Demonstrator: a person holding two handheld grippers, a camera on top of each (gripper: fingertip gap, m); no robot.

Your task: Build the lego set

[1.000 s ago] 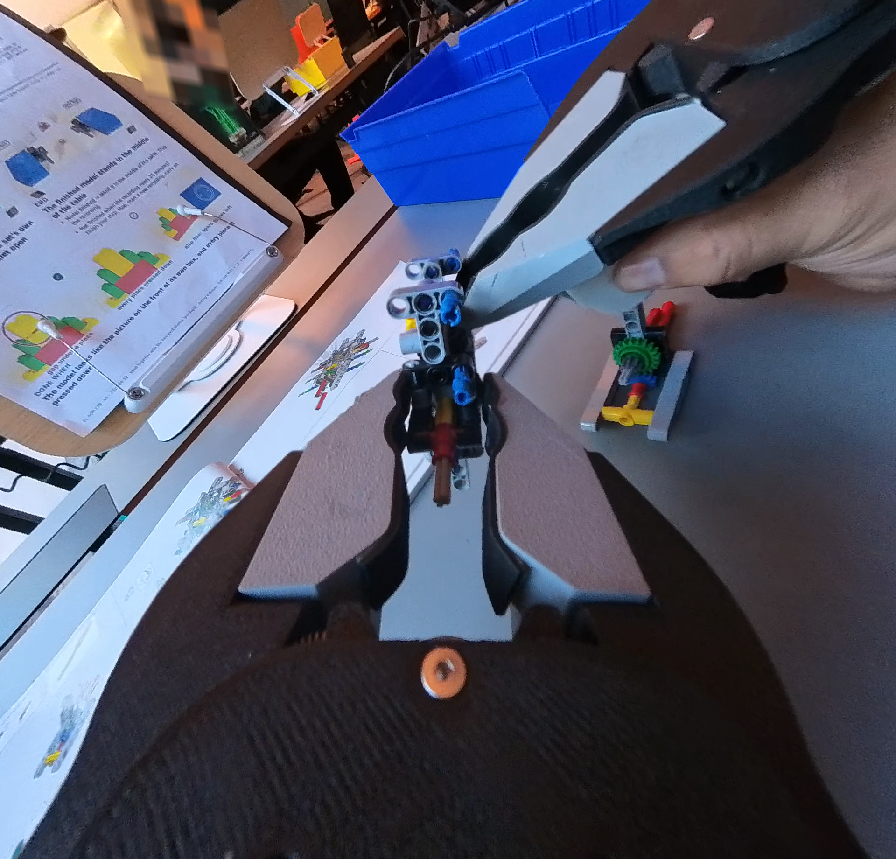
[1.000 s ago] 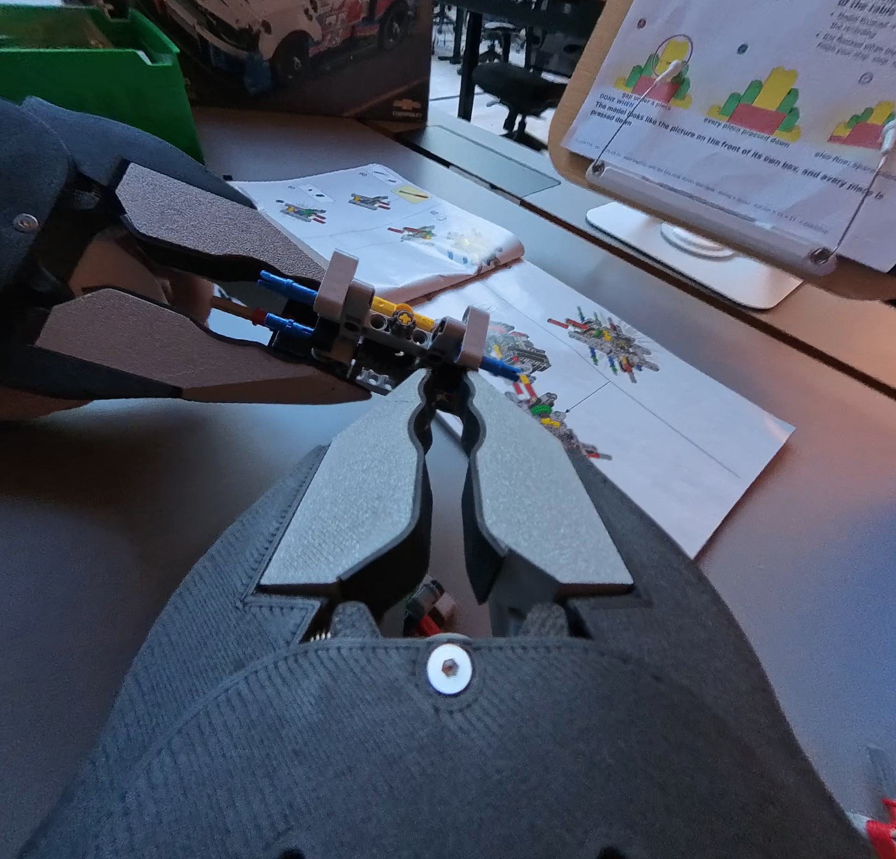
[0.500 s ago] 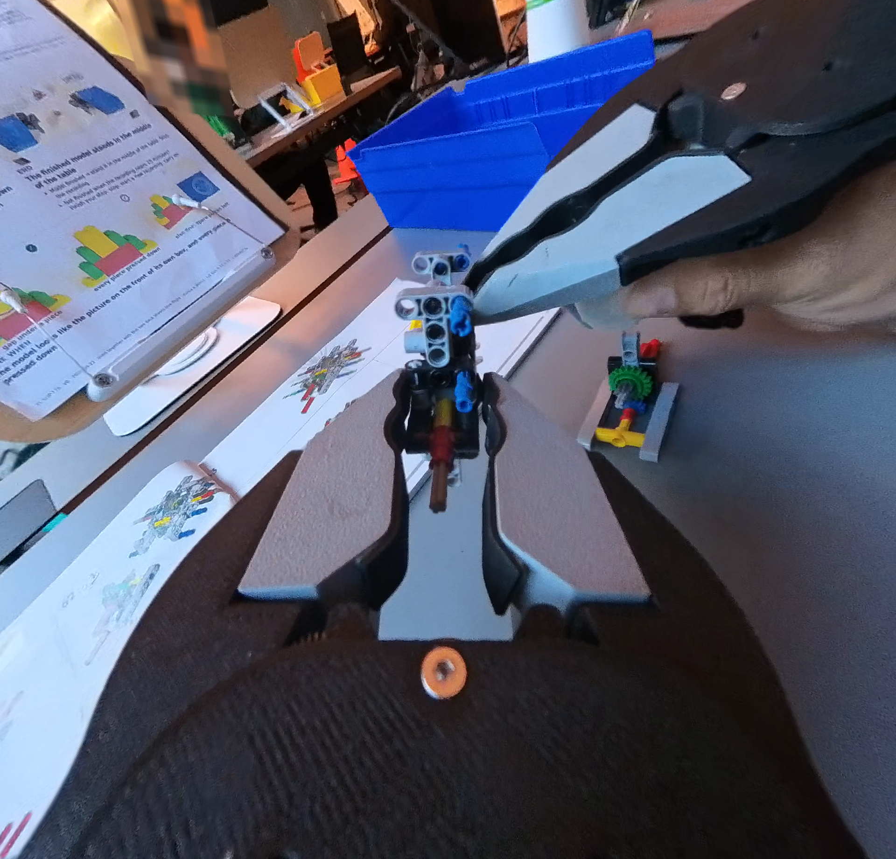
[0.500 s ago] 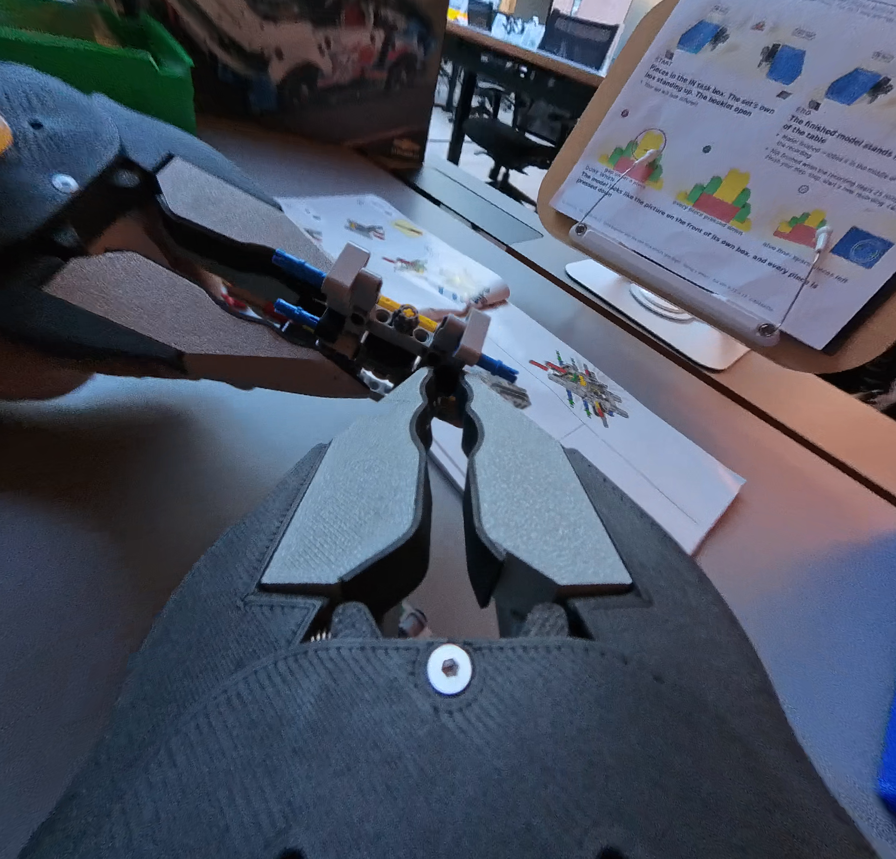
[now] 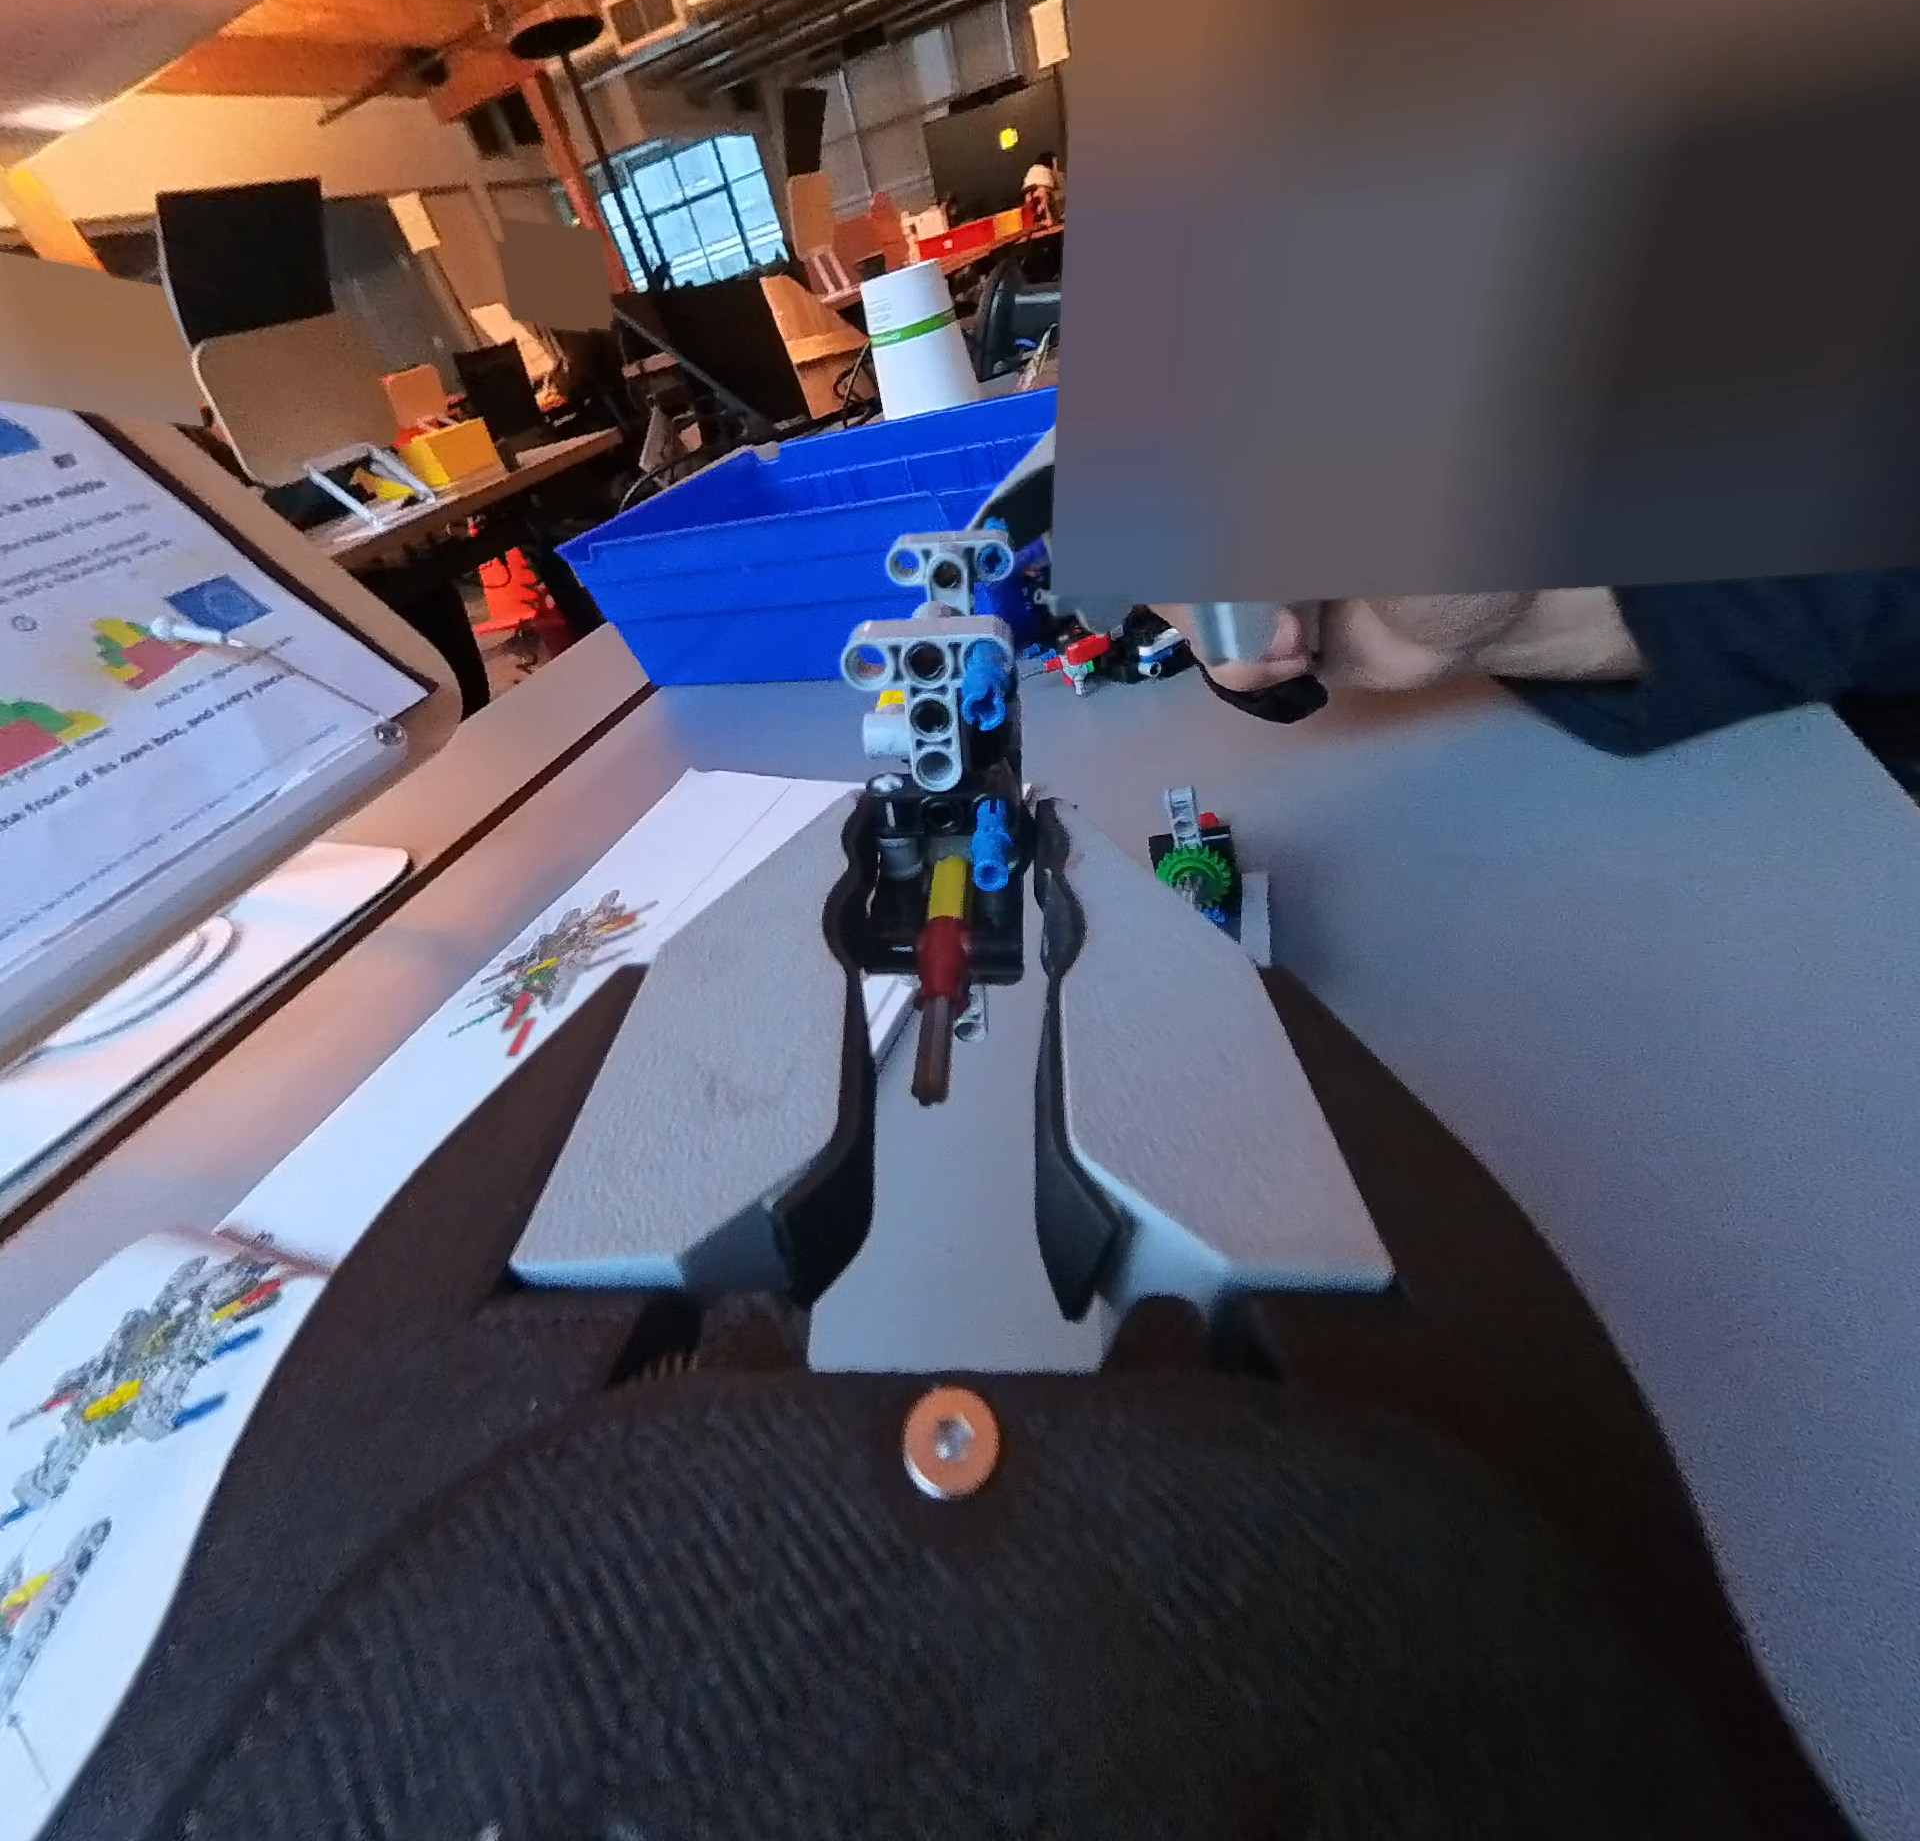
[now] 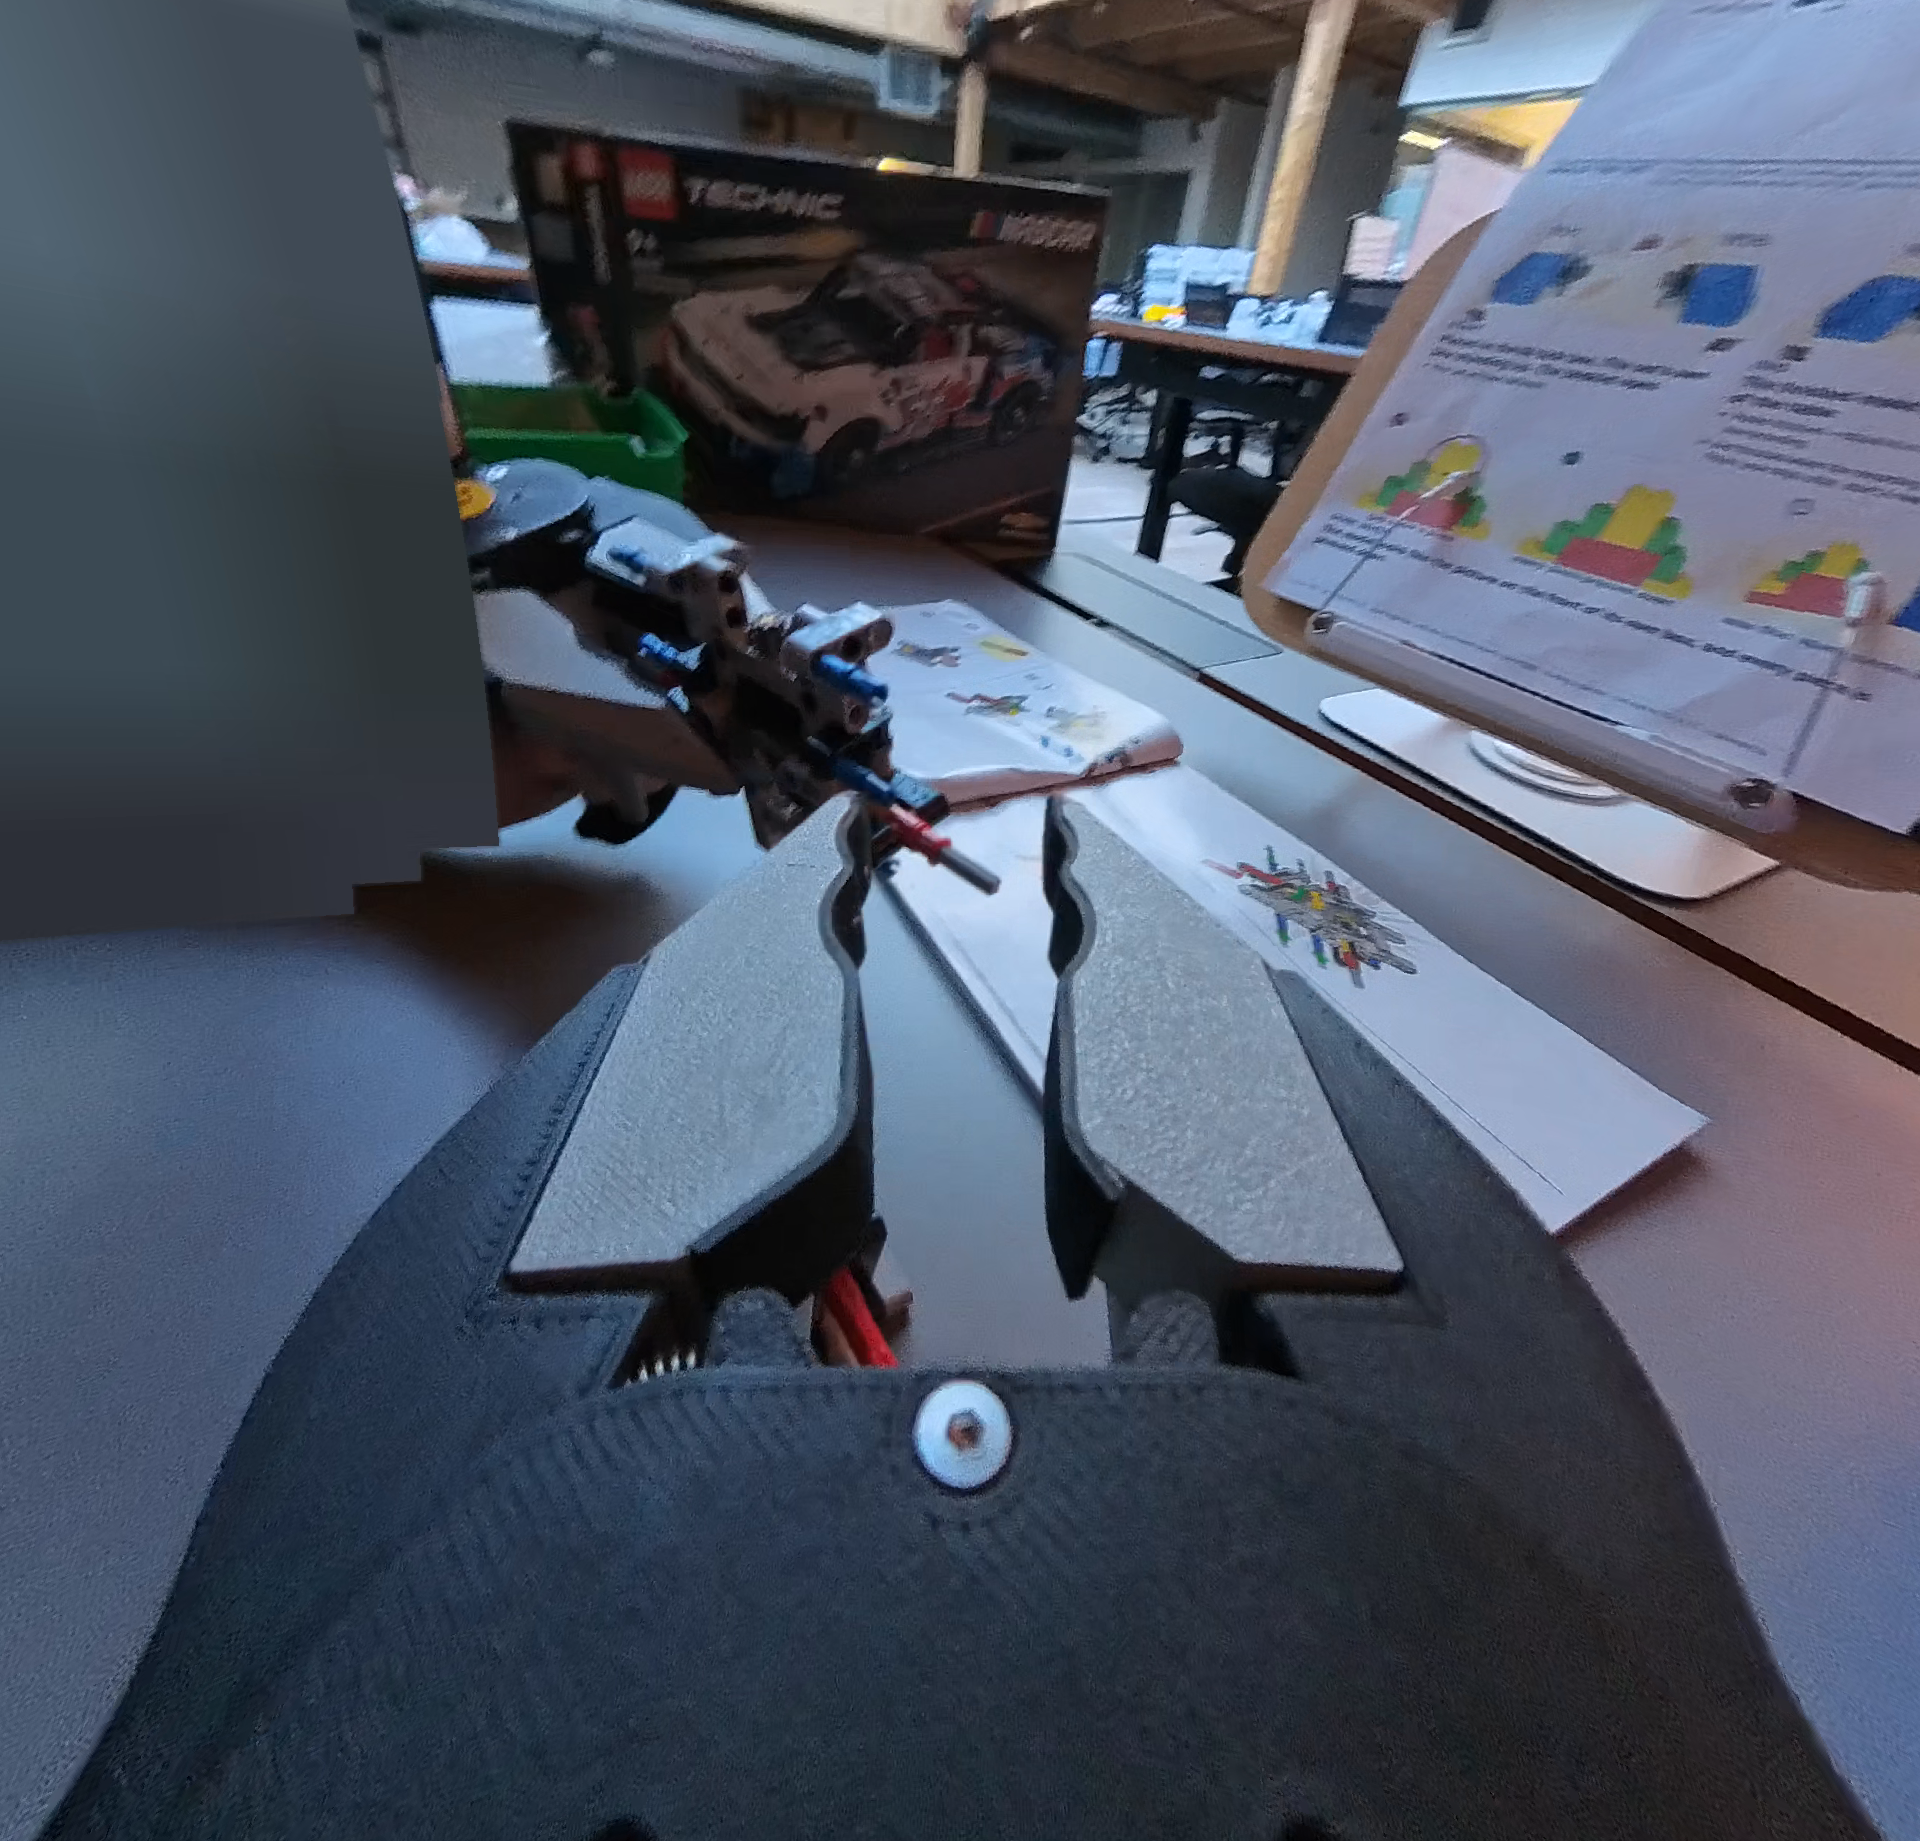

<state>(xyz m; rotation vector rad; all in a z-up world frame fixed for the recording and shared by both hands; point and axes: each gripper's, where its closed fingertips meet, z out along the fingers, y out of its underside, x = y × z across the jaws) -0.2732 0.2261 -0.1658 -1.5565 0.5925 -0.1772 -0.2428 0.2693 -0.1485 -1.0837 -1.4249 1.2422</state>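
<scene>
Clamping a black, grey and blue brick assembly between its two pads, the left tool is holding it upright above the desk, with a yellow and red axle trailing back between the fingers and grey beams with blue pins rising beyond the tips. Just right of that tool, a small model with a green gear is sitting on the desk, and a blue bin is standing ahead of it. Left of it, printed instruction sheets are lying flat before a tilted board with a printed page. The right tool is standing open with nothing between its pads, its left fingertip close beside the red and grey axle end of the assembly, which is reaching in from its left. Beyond this tool, an open booklet is lying on the desk, and a boxed car set is standing farther back.
</scene>
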